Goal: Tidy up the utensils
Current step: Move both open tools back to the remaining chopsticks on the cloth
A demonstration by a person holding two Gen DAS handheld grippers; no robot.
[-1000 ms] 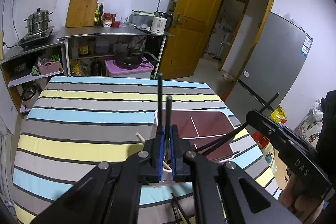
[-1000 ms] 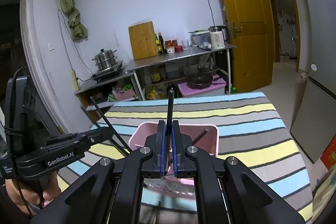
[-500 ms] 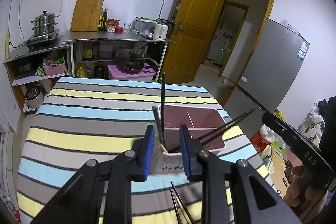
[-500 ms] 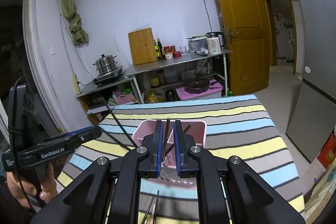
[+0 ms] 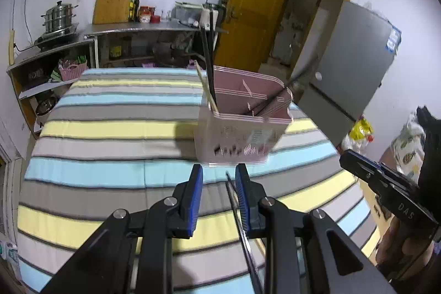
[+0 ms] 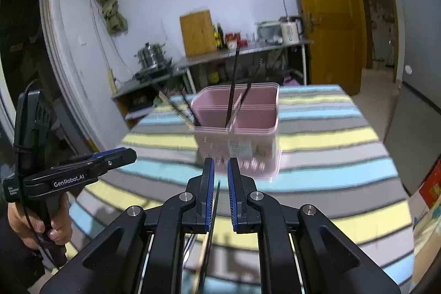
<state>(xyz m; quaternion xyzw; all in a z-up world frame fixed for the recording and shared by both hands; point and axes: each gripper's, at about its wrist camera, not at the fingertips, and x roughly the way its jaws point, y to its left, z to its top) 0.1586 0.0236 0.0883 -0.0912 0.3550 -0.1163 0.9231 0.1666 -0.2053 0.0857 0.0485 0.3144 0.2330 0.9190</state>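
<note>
Chopsticks [image 5: 234,200] on the striped table [image 5: 110,128], loose between both grippers' parted, empty jaws.

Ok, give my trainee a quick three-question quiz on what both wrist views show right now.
1. True or false: the left hand-held gripper grips a chopstick.
2. Where do the black chopsticks stand? A) in the pink holder B) on the steel counter C) in the steamer pot
3. Fill in: loose chopsticks lie on the ______ tablecloth, on the near side of the holder.

Key: 1 false, its jaws stand apart and empty; the right hand-held gripper is empty too. 2 A. 3 striped.
</note>
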